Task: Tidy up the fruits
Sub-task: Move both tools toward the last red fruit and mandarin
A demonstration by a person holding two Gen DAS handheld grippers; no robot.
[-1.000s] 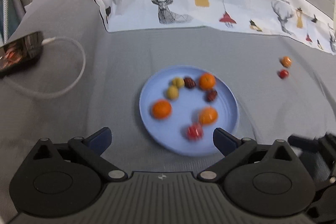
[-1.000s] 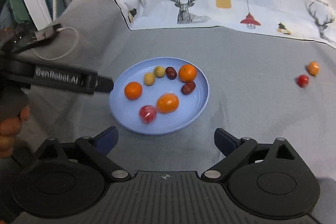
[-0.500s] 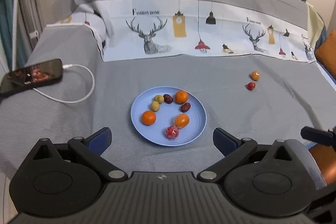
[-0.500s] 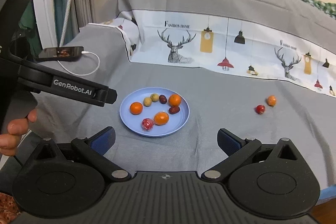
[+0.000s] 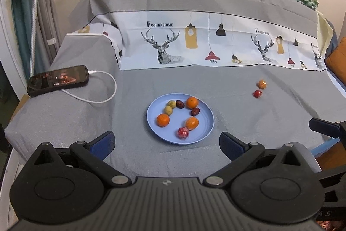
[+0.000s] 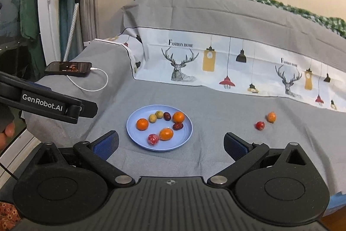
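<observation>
A blue plate (image 5: 201, 133) (image 6: 186, 138) lies on the grey bed cover and holds several small fruits: oranges, two yellow-green ones, two dark red ones and a red wrapped one. Off the plate to the right sit a small orange fruit (image 5: 262, 84) (image 6: 271, 117) and a red fruit (image 5: 257, 93) (image 6: 260, 125), side by side. My left gripper (image 5: 166, 143) hangs open and empty, well short of the plate. My right gripper (image 6: 170, 144) is likewise open and empty, held back above the bed's near edge.
A phone (image 5: 58, 80) (image 6: 68, 68) with a white charging cable (image 5: 103, 94) lies on the bed's left side. A printed deer sheet (image 5: 216, 44) covers the raised back. A clothes steamer pole (image 6: 73, 10) stands at left. The left gripper's body (image 6: 49, 104) crosses the right wrist view.
Both grippers have pulled back and up from the plate, which now looks smaller and farther. The fruits have not moved. Both grippers stay open.
</observation>
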